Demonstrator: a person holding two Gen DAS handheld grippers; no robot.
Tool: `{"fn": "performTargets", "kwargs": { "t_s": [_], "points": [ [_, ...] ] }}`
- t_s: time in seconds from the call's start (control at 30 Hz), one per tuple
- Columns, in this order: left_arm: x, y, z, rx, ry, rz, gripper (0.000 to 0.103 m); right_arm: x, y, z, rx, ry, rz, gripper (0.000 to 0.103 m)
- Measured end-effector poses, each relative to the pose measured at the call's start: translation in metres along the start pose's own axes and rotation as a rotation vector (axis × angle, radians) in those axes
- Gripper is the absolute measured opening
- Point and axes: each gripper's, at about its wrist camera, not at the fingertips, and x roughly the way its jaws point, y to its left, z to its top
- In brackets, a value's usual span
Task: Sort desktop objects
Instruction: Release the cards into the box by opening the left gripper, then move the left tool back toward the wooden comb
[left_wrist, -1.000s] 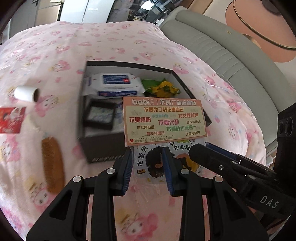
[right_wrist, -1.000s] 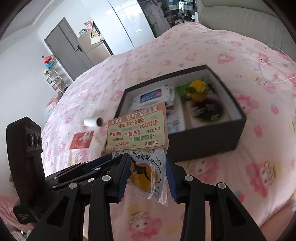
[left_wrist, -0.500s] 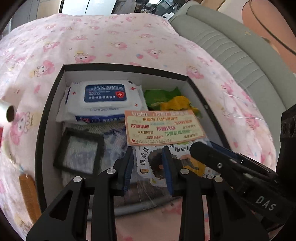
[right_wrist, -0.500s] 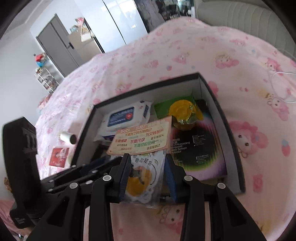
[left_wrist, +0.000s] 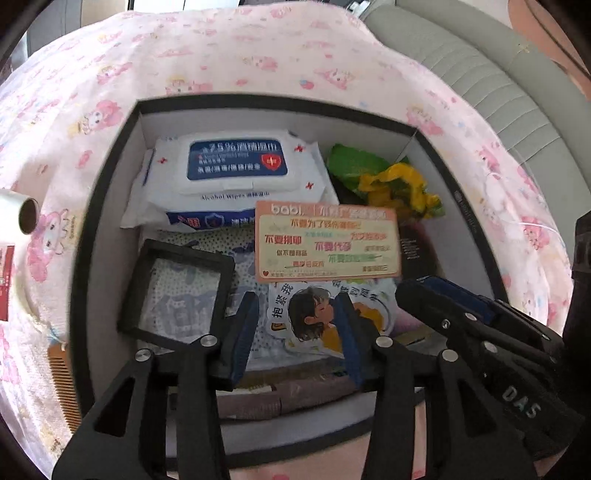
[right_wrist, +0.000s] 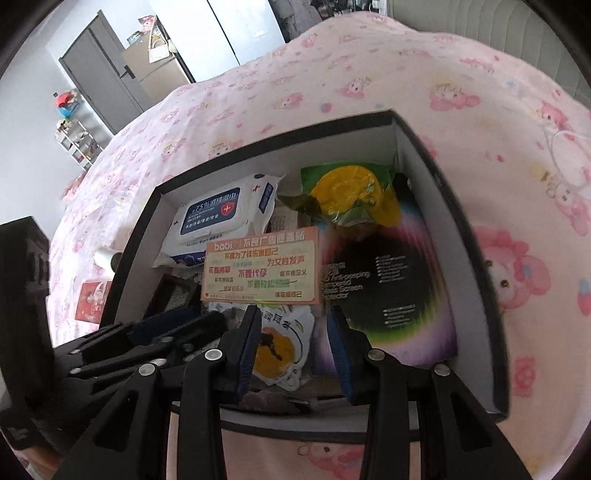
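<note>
A clear sticker pack with a pink header card (left_wrist: 327, 242) hangs over the inside of a black box (left_wrist: 110, 155). My left gripper (left_wrist: 295, 325) straddles its lower part with the jaws apart. My right gripper (right_wrist: 293, 334) also straddles the pack (right_wrist: 260, 267), jaws apart, from the other side. Which gripper grips the pack cannot be told. The box (right_wrist: 436, 177) holds an alcohol wipes pack (left_wrist: 232, 173), a black square frame (left_wrist: 177, 288), a green-yellow wrapper (left_wrist: 388, 181) and a screen protector packet (right_wrist: 384, 280).
The box sits on a pink cartoon-print bedspread (left_wrist: 258, 48). Left of the box lie a white paper roll (left_wrist: 18, 216), a red card (left_wrist: 5, 280) and a wooden comb (left_wrist: 64, 384). A grey upholstered headboard (left_wrist: 480, 70) runs at the right.
Both grippers carried the sticker pack forward from in front of the box to over and down into its interior. The box now fills both views.
</note>
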Motion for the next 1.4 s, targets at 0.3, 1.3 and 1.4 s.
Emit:
{"fn": "performTargets", "kwargs": {
  "t_s": [0.3, 1.3, 1.4],
  "points": [
    [-0.069, -0.005, -0.038, -0.027, -0.117, -0.070, 0.043, -0.040, 0.010, -0.024, -0.018, -0.045, -0.009, 0.034],
    [-0.248, 0.019, -0.178, 0.037, -0.321, 0.037, 0.043, -0.170, 0.133, -0.155, -0.123, -0.173, 0.061, 0.034],
    [-0.253, 0.027, -0.187, 0.027, -0.321, 0.045, 0.043, -0.169, 0.144, -0.163, -0.144, -0.160, 0.068, 0.034]
  ]
}}
